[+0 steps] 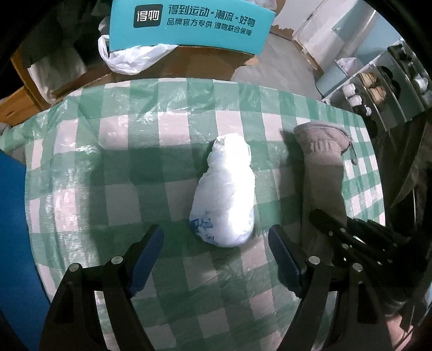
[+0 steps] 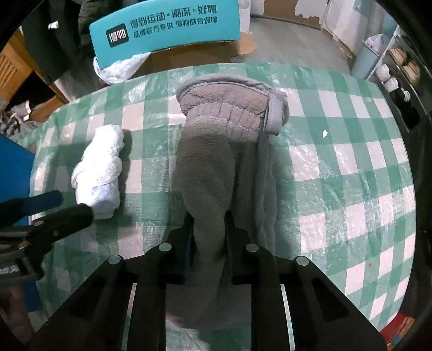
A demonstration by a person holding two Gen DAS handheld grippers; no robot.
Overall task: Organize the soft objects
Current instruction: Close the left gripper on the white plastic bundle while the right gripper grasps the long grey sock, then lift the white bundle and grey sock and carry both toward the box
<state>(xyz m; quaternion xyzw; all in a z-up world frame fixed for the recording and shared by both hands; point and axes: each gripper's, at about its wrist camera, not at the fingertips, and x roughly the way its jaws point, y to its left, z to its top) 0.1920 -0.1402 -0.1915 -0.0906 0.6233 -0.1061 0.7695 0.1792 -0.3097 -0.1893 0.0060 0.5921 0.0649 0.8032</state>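
A white rolled bundle with blue print (image 1: 225, 194) lies on the green-and-white checked tablecloth (image 1: 135, 162). My left gripper (image 1: 216, 259) is open just short of the bundle's near end, apart from it. A grey fleece garment (image 2: 216, 162) lies stretched across the cloth, its far end folded over. My right gripper (image 2: 209, 237) is shut on the garment's near end. The bundle (image 2: 98, 170) lies left of the garment in the right wrist view, with the left gripper's fingers (image 2: 43, 201) beside it. The garment (image 1: 321, 167) and right gripper (image 1: 359, 237) show at the right of the left wrist view.
A teal box with white lettering (image 1: 189, 24) and a white plastic bag (image 1: 132, 58) stand beyond the table's far edge. A shoe rack (image 1: 378, 89) stands at the far right. A blue object (image 1: 13, 229) is at the left edge.
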